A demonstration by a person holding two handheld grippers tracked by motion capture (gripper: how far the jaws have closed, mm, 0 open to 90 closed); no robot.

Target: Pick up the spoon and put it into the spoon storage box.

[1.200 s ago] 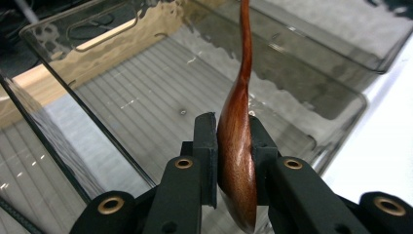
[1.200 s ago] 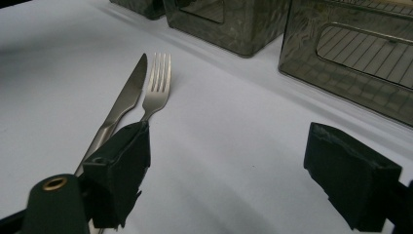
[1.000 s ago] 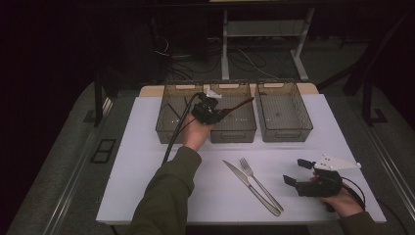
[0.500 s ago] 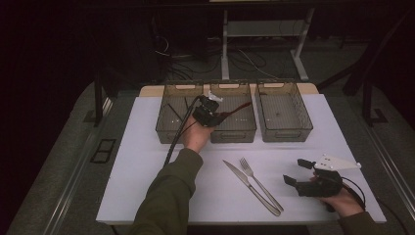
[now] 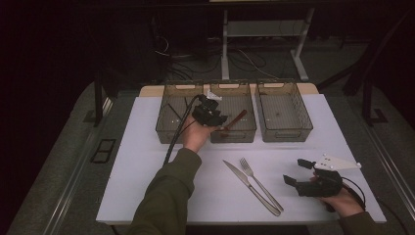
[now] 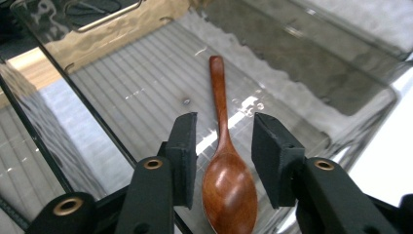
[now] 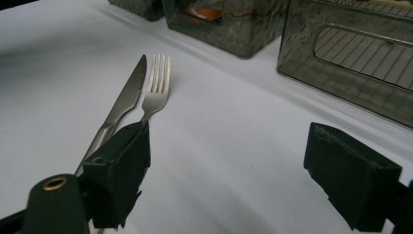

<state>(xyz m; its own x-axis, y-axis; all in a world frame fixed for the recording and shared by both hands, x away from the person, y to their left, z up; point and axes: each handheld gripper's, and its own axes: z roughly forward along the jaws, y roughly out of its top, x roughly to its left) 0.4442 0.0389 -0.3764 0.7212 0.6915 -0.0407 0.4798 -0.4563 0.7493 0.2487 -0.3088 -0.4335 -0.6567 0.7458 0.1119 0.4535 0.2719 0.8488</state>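
A brown wooden spoon [image 5: 234,122] lies tilted in the middle clear bin [image 5: 233,137], bowl toward me. My left gripper [image 5: 215,117] hangs over that bin's near left corner. In the left gripper view the spoon's bowl [image 6: 229,187] sits between the two pads of the left gripper [image 6: 221,131] with a gap on each side. Those jaws have just been opening and stand open. My right gripper [image 5: 293,171] rests on the white table near its front right, open, with nothing between its pads [image 7: 117,170]. A steel knife [image 5: 249,188] and a fork [image 5: 259,183] lie side by side to its left.
Three clear bins stand in a row at the back of the table [image 5: 147,186]. The left bin [image 5: 169,122] holds thin dark sticks, and the right bin [image 5: 284,129] looks bare. In the right gripper view the knife [image 7: 122,105] and fork [image 7: 157,87] lie just ahead.
The left jaws have parted from the spoon, and the spoon now sits lower in the middle bin. The right hand and gripper have not moved.
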